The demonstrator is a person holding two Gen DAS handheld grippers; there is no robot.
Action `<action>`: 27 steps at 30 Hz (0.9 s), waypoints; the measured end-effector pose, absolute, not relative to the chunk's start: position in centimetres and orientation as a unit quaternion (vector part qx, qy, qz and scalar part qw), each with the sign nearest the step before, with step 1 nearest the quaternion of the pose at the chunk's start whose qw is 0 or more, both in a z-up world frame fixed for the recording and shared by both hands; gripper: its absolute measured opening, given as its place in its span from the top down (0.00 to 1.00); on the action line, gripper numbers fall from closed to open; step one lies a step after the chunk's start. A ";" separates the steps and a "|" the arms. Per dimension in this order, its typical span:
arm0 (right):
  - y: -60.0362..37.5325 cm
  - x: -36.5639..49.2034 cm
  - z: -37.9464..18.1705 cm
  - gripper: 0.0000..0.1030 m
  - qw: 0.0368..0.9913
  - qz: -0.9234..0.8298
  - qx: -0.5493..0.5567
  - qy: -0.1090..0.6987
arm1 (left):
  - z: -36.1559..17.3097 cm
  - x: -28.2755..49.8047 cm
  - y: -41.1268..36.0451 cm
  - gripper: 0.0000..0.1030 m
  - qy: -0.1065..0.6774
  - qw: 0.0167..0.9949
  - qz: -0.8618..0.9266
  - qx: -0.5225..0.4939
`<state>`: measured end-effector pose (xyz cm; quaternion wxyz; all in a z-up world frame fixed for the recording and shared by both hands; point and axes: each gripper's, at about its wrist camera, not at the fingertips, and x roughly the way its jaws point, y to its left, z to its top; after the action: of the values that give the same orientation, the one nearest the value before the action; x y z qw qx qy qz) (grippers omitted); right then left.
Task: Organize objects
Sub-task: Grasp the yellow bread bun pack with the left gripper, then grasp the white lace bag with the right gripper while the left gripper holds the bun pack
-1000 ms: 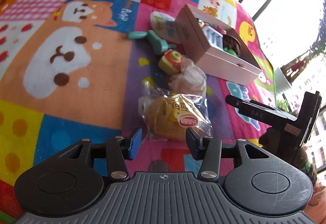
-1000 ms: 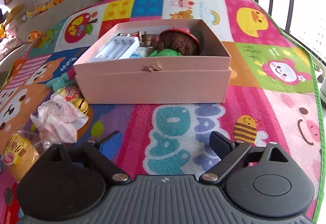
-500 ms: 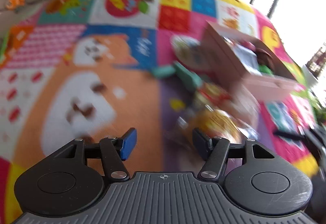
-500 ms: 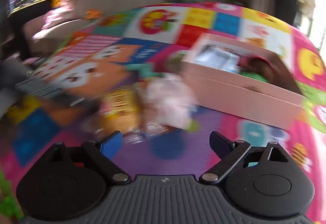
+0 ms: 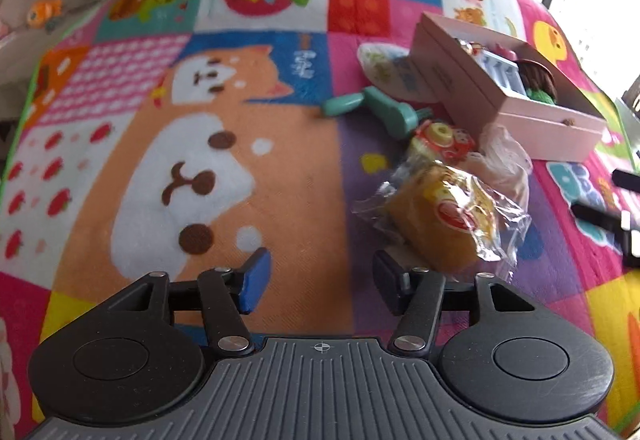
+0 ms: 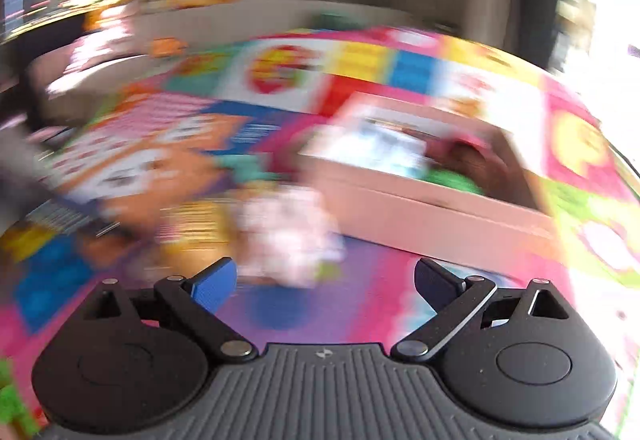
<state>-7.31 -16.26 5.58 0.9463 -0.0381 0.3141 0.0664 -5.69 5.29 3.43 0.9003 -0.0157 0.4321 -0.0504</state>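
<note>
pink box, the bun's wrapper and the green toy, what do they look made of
Pink box: likely cardboard, matte, with thin straight walls and crisp edges.
Wrapper: thin clear plastic film, glossy, crinkled, with the yellow bun showing through.
Green toy: probably molded plastic, smooth, one even teal color; blur leaves it uncertain.

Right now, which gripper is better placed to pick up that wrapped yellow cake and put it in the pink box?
Probably the left gripper. It is open, and the wrapped cake lies just beyond its right finger. The right gripper is open too, but its view is blurred by motion. The pink box sits further back.
</note>
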 end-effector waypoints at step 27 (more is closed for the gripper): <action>-26.0 -6.5 1.5 0.02 0.932 -0.066 0.082 0.347 | 2.8 2.2 -0.4 0.17 0.411 0.902 -0.001 -0.132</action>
<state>-6.47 -26.03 1.46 0.9319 0.0823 0.3469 -0.0658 2.18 -0.40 2.75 0.9022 -0.1322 0.4106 -0.0010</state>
